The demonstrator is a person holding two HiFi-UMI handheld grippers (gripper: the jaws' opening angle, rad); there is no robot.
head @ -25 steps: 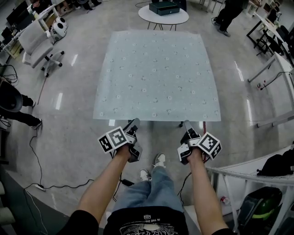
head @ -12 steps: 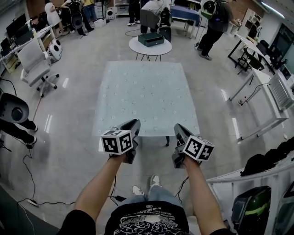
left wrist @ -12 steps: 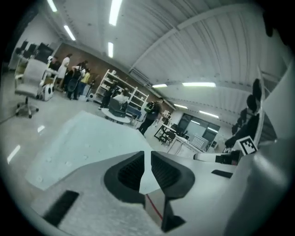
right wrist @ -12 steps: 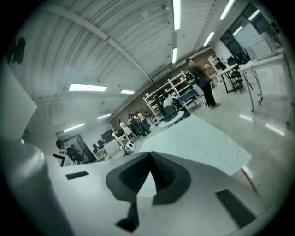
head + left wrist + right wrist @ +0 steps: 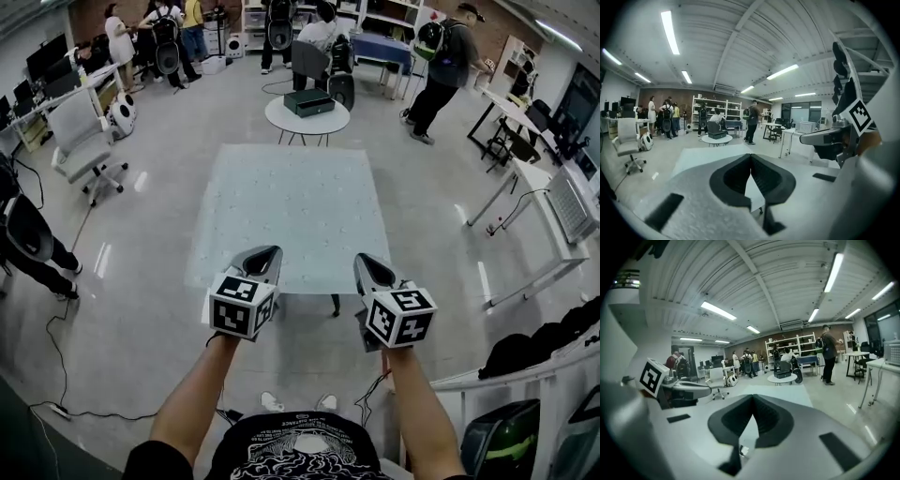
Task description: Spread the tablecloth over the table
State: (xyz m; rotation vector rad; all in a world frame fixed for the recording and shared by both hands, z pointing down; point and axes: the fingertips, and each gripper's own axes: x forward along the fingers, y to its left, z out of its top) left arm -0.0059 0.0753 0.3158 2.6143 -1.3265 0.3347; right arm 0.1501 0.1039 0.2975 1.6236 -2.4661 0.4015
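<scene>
**Head view:** the tablecloth [image 5: 291, 211] lies flat over the table [image 5: 335, 304], which is mostly hidden under it. Both are well ahead of & below the tongs. The left tongs [image 5: 265, 251] & right tongs [image 5: 364, 261] are held up side by side, clear of the cloth, w/ nothing in either.

The spread looks done to me, so the step in hand is prob. check & tidy. To do it well:
- Compare the overhang on all sides.
- If one hem hangs long, pinch it near 2 corners.
- Pull w/ both tongs together, low & slow, so the thin cloth doesn't bunch or slide off.

The cloth is thin, matte, pale blue-green w/ a small scattered flower print. It's approx. square, w/ no big creases visible. The floor [image 5: 141, 281] is grey & glossy.

**Left gripper view:** the left tongs [image 5: 750, 156] have just been closing. The tips now meet, w/ nothing between them. The shell [image 5: 693, 206] is pale grey & looks like hard plastic. The pads [image 5: 733, 173] are dark & rubbery-looking, forming a V pocket. The tablecloth [image 5: 705, 154] shows as a smooth pale sheet beyond, not touched.

**Right gripper view:** the right tongs [image 5: 753, 397] are closed tight & empty, same grey shell & dark pads. The tablecloth [image 5: 783, 392] lies beyond the tips, flat & even. A round side table [image 5: 782, 378] stands further back.
</scene>
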